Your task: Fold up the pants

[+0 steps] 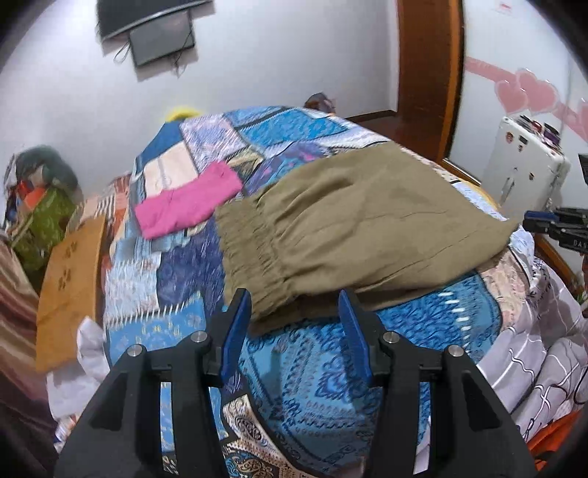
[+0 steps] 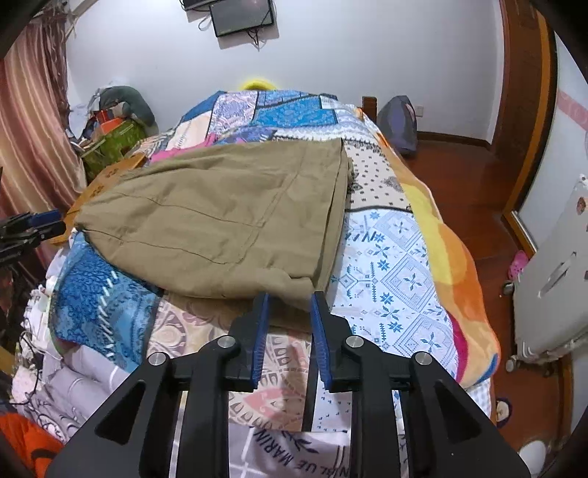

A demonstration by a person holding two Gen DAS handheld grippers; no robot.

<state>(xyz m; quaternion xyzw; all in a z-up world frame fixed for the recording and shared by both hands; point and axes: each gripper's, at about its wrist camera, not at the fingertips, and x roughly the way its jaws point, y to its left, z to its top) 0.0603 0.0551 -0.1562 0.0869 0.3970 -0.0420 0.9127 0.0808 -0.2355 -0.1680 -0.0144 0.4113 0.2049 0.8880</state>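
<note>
The olive pants [image 1: 352, 220] lie folded on the bed [image 1: 312, 367], long axis running across it: the gathered elastic waistband [image 1: 250, 253] points left in the left wrist view, the folded leg end [image 2: 330, 206] lies at the right in the right wrist view. The left gripper [image 1: 296, 312] hovers at the near waistband corner, its jaws apart with the cloth's corner just beyond the tips, nothing pinched. The right gripper [image 2: 290, 305] sits at the near right corner of the pants, its jaws narrowly parted and the cloth edge just between or behind the blue tips (no pad visibly presses on it). Near the pants' front edge the patchwork bedspread [image 2: 386, 257] is bare; to the right more open cover runs to the orange border. A pink folded garment [image 1: 187, 202] lies just beyond the waistband on the far left. Around the bed: a wooden floor [image 2: 459, 176], a white suitcase [image 1: 525, 165], a wall-mounted screen [image 2: 242, 16], a striped curtain [image 2: 29, 110].
</note>
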